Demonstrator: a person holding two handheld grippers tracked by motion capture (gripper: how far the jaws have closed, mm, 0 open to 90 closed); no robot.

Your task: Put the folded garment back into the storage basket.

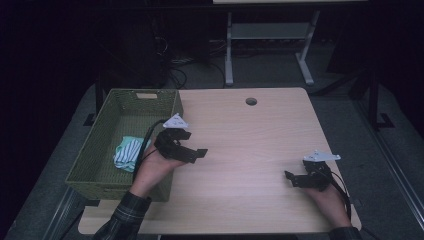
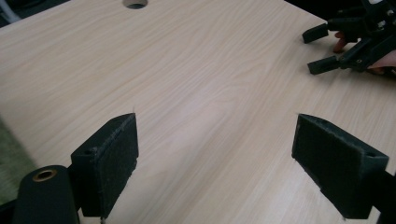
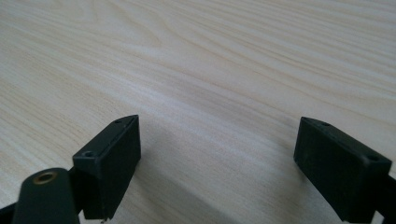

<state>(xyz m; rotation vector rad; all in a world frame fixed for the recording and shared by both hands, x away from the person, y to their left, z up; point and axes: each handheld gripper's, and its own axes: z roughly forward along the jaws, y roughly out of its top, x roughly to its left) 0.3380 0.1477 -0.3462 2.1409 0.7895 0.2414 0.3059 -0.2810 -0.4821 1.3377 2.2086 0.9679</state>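
My left gripper [image 1: 196, 144] hangs over the left part of the wooden table [image 1: 250, 140], just right of a green woven basket [image 1: 87, 170], and its jaws point right. In the left gripper view that gripper [image 2: 215, 149] is open with only bare wood between its jaws. A white and teal striped cloth [image 1: 127, 152] lies in the basket. My right gripper [image 1: 291, 178] rests near the table's front right, held by a hand, jaws pointing left. It [image 3: 217, 149] is open, with nothing between its jaws. It [image 2: 327, 49] also appears far off in the left gripper view.
A round cable hole [image 1: 251, 101] is cut in the table's far edge. Beyond the table stand a white desk frame [image 1: 270, 45] and tangled cables [image 1: 175, 55] on a dark floor. A sleeve [image 1: 122, 217] enters at the bottom left.
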